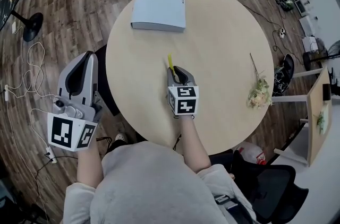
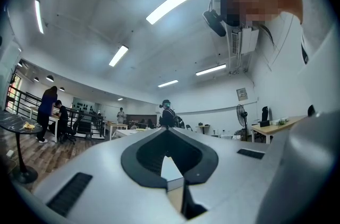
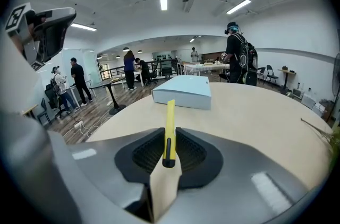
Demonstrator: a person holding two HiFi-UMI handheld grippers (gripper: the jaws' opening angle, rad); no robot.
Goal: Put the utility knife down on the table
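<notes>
The scene contains two hand-held grippers, one utility knife, one round counter (image 1: pixel 223 37), one light-blue box (image 1: pixel 159 2) and one dried flower sprig (image 1: pixel 259 91).

The right hand-held gripper (image 1: pixel 178 73) is positioned over the near middle of the counter. Its jaws are pinching the utility knife (image 3: pixel 169 125). The knife is yellow with a black near end. It stands on edge between the two jaw pads. The black end sits inside the jaws, and the yellow body projects beyond the jaw tips toward the far side, in line with the light-blue box. Contact between the knife and the counter surface cannot be determined.

The left hand-held gripper (image 2: pixel 169 131) is positioned left of the counter, over the wooden floor. Its jaws are pressed together with nothing between them.

The box lies at the far left edge of the counter. The sprig lies at the right edge, well apart from the knife.
</notes>
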